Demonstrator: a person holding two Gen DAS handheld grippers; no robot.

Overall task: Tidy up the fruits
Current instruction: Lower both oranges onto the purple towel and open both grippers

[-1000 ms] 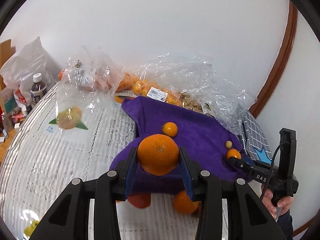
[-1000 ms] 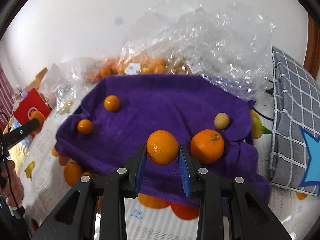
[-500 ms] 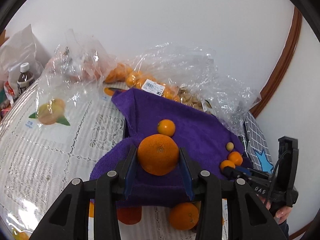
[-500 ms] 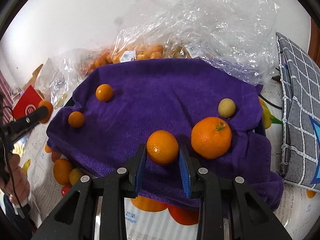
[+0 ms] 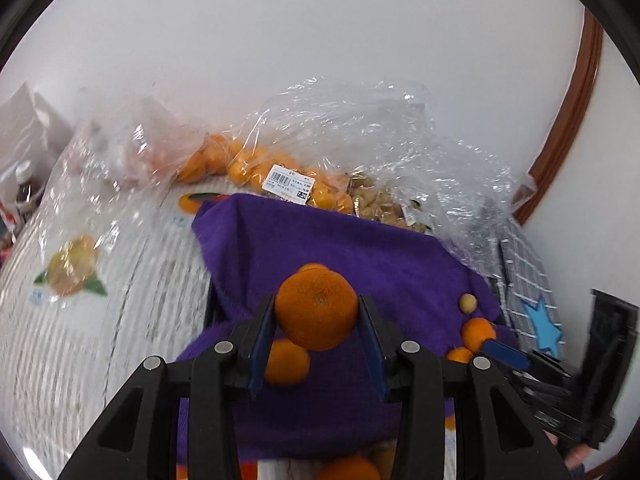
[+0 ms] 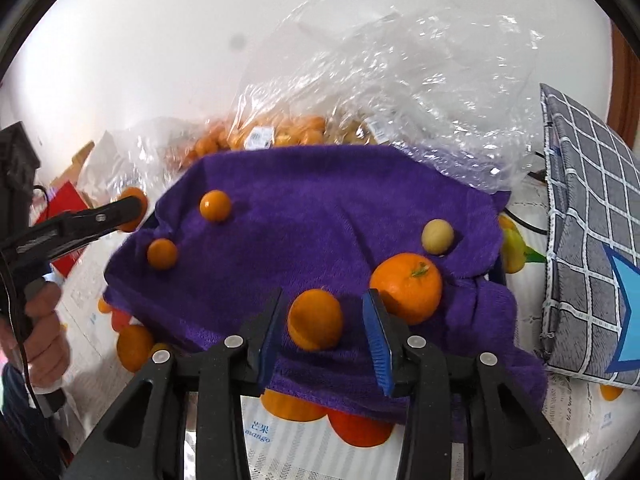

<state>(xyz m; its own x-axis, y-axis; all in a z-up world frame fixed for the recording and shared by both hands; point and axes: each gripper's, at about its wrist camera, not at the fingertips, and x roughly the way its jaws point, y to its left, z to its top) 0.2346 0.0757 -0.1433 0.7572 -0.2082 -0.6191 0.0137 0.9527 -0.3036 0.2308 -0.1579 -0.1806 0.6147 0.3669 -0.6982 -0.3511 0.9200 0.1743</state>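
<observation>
Purple towel [image 6: 320,216] under both grippers: left [image 5: 317,322] clamped on orange [image 5: 316,309], right [image 6: 325,330] just opening, pads clear of mandarin [image 6: 315,319].

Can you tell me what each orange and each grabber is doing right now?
left gripper: shut on the big orange.
right gripper: jaws have just opened, pads clear of the small orange.
small orange: resting on the purple towel.
stemmed orange: loose on the towel.

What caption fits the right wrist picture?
Right hand-held gripper, its jaws just opening, releases an orange onto the purple towel.
</observation>
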